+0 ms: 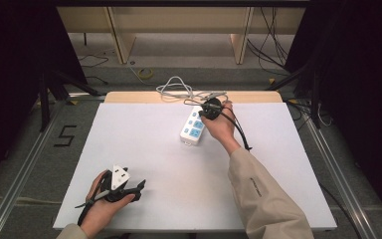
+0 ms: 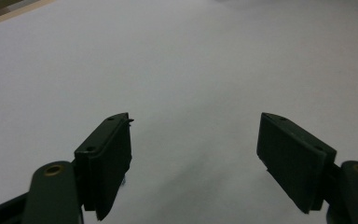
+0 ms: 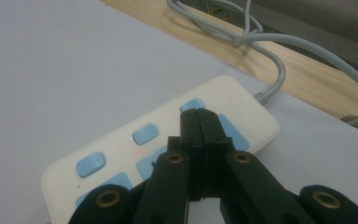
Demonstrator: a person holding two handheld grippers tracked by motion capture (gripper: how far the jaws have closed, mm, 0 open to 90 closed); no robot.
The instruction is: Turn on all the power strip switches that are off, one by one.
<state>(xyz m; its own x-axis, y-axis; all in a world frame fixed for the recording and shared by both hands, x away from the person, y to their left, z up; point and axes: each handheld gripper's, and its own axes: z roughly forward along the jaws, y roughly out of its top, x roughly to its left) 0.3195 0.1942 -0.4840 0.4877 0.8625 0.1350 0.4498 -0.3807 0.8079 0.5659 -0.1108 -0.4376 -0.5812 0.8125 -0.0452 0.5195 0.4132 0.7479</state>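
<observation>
A white power strip (image 1: 193,126) with blue buttons and sockets lies on the white table sheet toward the back middle; its grey cable (image 1: 176,88) coils off the far edge. In the right gripper view the power strip (image 3: 121,149) lies just under my right gripper (image 3: 200,114), whose jaws are pressed together with nothing between them, their tips over the blue switch nearest the cable end. From above, my right gripper (image 1: 205,110) hovers at the strip's far end. My left gripper (image 1: 140,188) rests near the front left edge, open, with only bare sheet between its pads (image 2: 109,158).
The white sheet (image 1: 144,149) covers the table, with a wooden strip (image 1: 129,96) showing along the far edge. Loose cables lie on the floor behind. A black cable (image 1: 241,134) trails from the right gripper across the sheet.
</observation>
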